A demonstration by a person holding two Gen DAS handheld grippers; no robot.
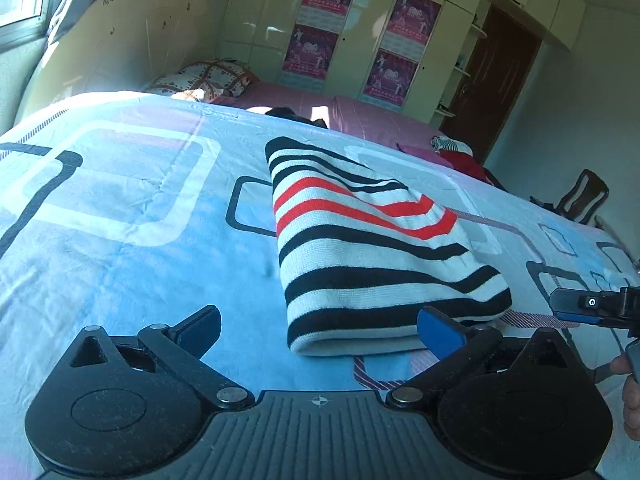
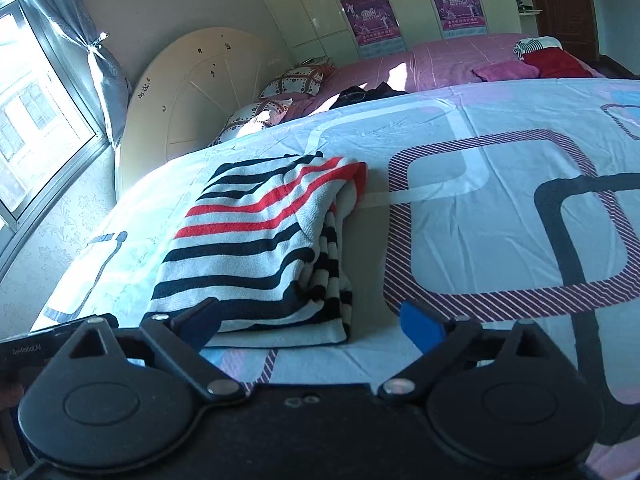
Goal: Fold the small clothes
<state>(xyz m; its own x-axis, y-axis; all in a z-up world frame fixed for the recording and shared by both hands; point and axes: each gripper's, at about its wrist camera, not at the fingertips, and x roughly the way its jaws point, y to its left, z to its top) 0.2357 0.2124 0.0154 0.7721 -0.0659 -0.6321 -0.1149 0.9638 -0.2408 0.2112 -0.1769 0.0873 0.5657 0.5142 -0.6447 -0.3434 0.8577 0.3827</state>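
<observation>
Nearest, the left gripper [image 1: 318, 330] and the right gripper [image 2: 316, 322] both stand spread wide with nothing between their blue-padded fingers, each just short of the near edge of the folded knit garment striped white, black and red [image 1: 372, 248]. That garment lies flat as a compact rectangle on the pale blue bedsheet printed with rounded squares [image 1: 132, 240], which serves as landmark here. Beyond the sheet lie a pink bed cover [image 2: 452, 60], heart-patterned pillows [image 2: 296, 80] toward the curved cream headboard [image 2: 200, 80], and farthest, cream wardrobe doors with magenta posters [image 1: 408, 44].
</observation>
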